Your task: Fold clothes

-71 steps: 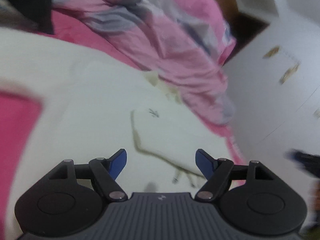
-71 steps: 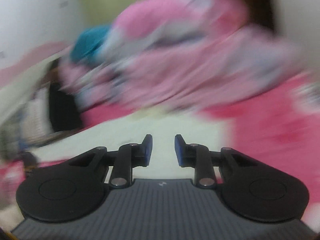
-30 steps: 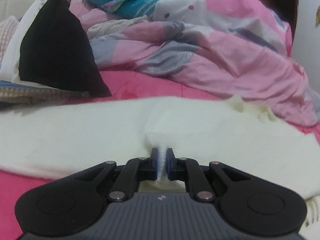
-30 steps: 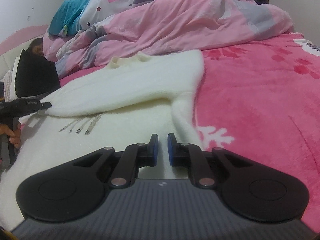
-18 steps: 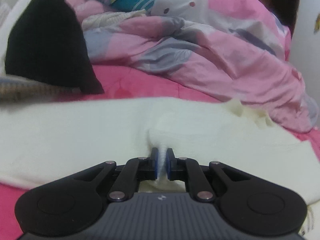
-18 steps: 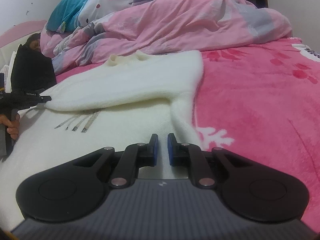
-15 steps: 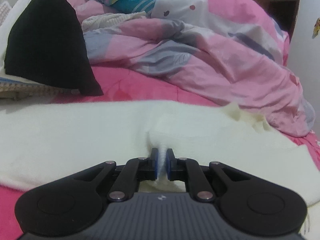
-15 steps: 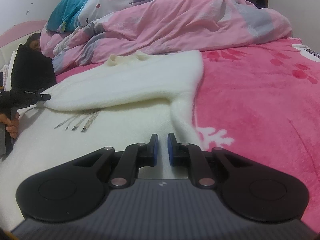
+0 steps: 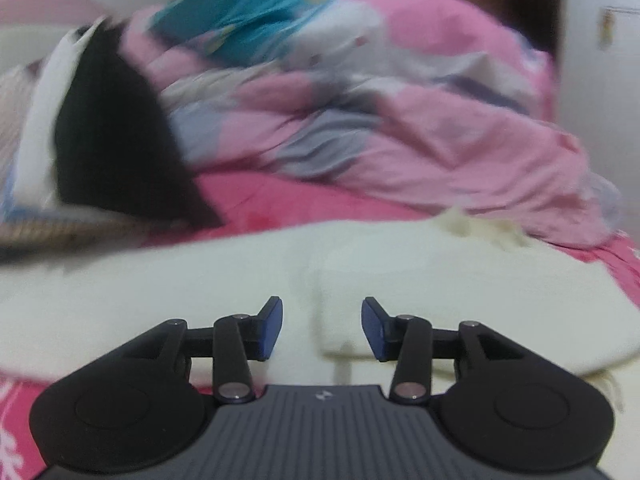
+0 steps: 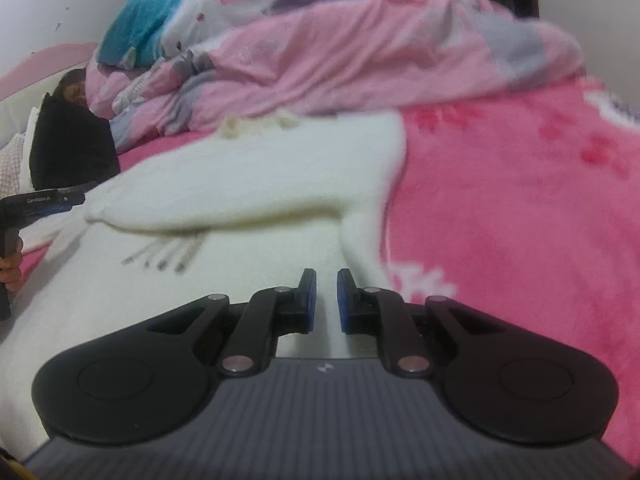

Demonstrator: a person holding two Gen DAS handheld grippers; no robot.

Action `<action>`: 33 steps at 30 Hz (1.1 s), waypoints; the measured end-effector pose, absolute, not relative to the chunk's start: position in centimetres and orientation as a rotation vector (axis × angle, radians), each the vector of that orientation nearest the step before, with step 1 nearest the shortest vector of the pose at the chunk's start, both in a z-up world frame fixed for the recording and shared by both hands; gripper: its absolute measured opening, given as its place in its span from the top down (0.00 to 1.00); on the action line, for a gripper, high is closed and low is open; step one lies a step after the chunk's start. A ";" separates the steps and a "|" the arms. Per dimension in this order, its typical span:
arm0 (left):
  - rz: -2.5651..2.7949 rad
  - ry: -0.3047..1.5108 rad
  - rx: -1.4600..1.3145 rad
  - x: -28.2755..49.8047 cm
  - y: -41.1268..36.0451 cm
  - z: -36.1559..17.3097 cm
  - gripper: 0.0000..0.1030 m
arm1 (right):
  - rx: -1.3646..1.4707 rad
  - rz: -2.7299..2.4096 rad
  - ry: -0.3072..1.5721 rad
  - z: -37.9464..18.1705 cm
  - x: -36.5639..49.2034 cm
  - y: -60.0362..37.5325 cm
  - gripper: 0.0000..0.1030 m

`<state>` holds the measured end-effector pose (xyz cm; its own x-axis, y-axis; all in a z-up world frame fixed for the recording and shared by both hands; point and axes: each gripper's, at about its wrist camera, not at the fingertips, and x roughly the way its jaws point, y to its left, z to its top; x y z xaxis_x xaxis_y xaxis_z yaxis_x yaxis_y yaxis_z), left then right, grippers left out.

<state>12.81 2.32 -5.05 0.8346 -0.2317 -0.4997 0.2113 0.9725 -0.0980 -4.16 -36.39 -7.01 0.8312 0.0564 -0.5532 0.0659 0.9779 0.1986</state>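
Observation:
A cream sweater (image 9: 160, 292) lies spread on the pink bed. One sleeve (image 9: 400, 292) is folded across its body. My left gripper (image 9: 322, 328) is open, and the sleeve's end rests on the sweater between and just beyond its blue pads, free of them. In the right wrist view the folded sleeve (image 10: 240, 208) runs leftward, ending close to the left gripper's fingers (image 10: 72, 200). My right gripper (image 10: 326, 300) sits low at the near edge of the sweater (image 10: 260, 280), jaws almost together with cream fabric in the narrow gap.
A crumpled pink and grey duvet (image 9: 440, 152) is heaped behind the sweater, with teal cloth (image 9: 248, 28) on top. A black cushion (image 9: 120, 140) leans at the left. Pink fleece blanket (image 10: 520, 220) stretches to the right. A hand (image 10: 10, 272) holds the left gripper.
My left gripper was shut on the sleeve end; it has opened, let the sleeve drop onto the sweater and drawn back a little. The right gripper has barely moved.

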 end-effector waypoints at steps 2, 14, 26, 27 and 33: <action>-0.314 0.534 -0.029 13.5 0.8 -4.6 0.58 | 0.181 0.010 0.564 -5.3 -3.2 -36.3 0.91; -0.371 0.629 0.041 16.3 -3.7 -8.9 0.61 | 0.110 0.043 0.634 -7.4 5.9 -39.8 0.97; -0.386 0.623 -0.009 16.4 -2.9 -9.2 0.61 | 0.273 0.000 0.594 -7.5 14.7 -45.3 1.00; -0.386 0.622 -0.008 16.4 -2.9 -9.2 0.61 | 0.258 -0.011 0.587 -7.5 15.2 -45.3 1.00; -0.384 0.621 -0.002 16.4 -3.0 -9.2 0.61 | 0.269 -0.106 0.602 -9.0 18.7 -47.0 1.00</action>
<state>16.38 -3.00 -9.18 0.7453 -0.3515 -0.5665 0.3503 0.9294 -0.1158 18.73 -47.03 -9.02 0.8201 -0.0202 -0.5719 0.1760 0.9598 0.2185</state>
